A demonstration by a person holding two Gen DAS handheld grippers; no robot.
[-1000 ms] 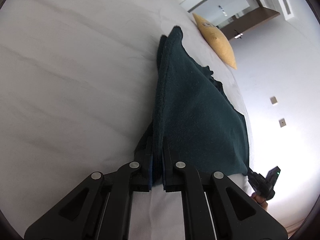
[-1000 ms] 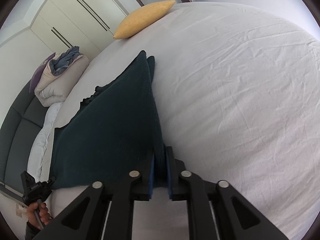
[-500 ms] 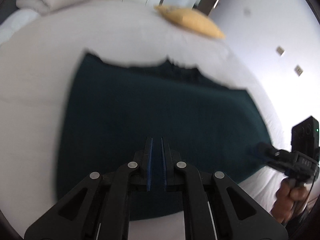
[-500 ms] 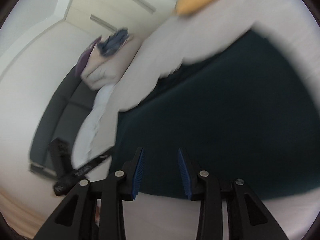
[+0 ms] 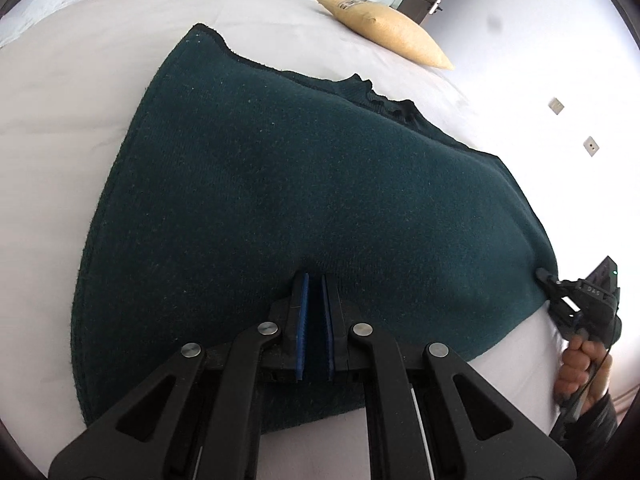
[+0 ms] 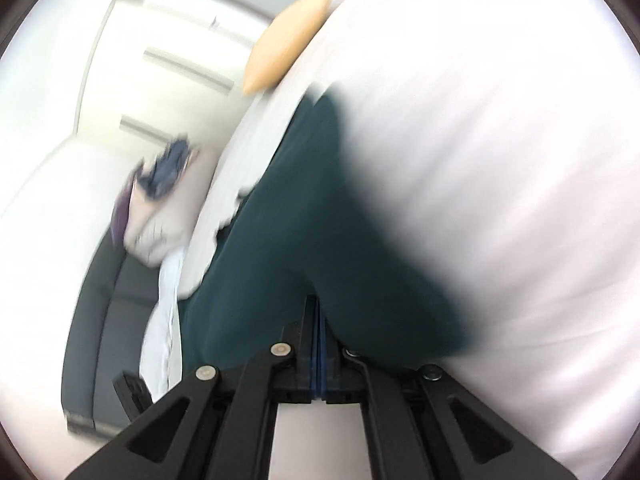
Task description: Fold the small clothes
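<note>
A dark green knitted garment [image 5: 304, 200] lies spread flat on the white bed [image 5: 80, 80]. My left gripper [image 5: 315, 284] sits over its near edge, its blue pads a narrow gap apart with green fabric showing between them. The right gripper [image 5: 560, 292] shows in the left wrist view at the garment's right corner, touching the cloth. In the blurred right wrist view the right gripper [image 6: 318, 320] has its pads pressed together at the edge of the garment [image 6: 304, 240].
A yellow pillow [image 5: 384, 28] lies at the far side of the bed. Folded bedding [image 6: 160, 208] is piled on a dark grey sofa [image 6: 108, 320] beside the bed. A white wall with sockets [image 5: 592, 146] stands to the right.
The garment went from held up, folded between both grippers, to lying flat on the bed. The right gripper opened, moved to the right corner and closed there.
</note>
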